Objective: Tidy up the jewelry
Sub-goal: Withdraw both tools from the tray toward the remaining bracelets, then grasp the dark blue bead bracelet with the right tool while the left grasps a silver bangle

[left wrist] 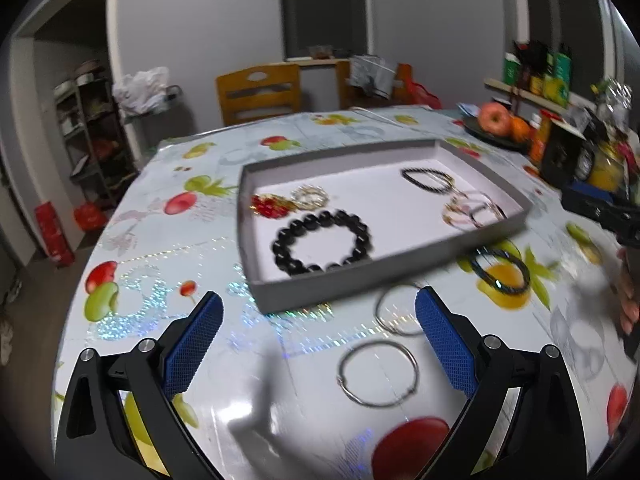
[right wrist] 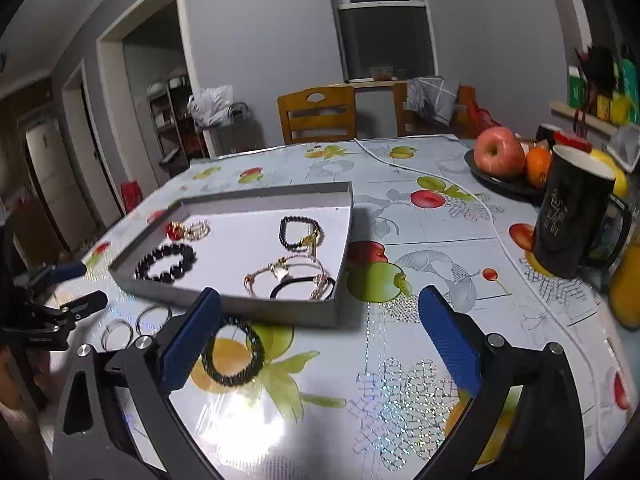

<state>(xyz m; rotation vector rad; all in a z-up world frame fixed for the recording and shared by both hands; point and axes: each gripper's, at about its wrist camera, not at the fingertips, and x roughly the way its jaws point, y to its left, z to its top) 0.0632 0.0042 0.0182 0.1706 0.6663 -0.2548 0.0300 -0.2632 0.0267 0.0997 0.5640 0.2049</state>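
1. On the fruit-print tablecloth (left wrist: 168, 264), furthest left of the loose pieces, two thin silver hoops lay flat near each other: the near hoop (left wrist: 378, 374) and the far hoop (left wrist: 398, 310). The left gripper (left wrist: 318, 340) hung above them with its jaws spread wide, holding nothing.
2. Those hoops looked light, stiff and slippery; I judged a pinch across the wire rim safest.
3. Further right, the dark braided bracelet (right wrist: 233, 350) lay just outside the grey tray (right wrist: 248, 306). It seemed soft and grippy, so any side of the band would do.
4. Over it, the right gripper (right wrist: 320, 334) was likewise wide open and empty.
5. Inside the tray sat the black bead bracelet (left wrist: 322, 242) and other pieces.
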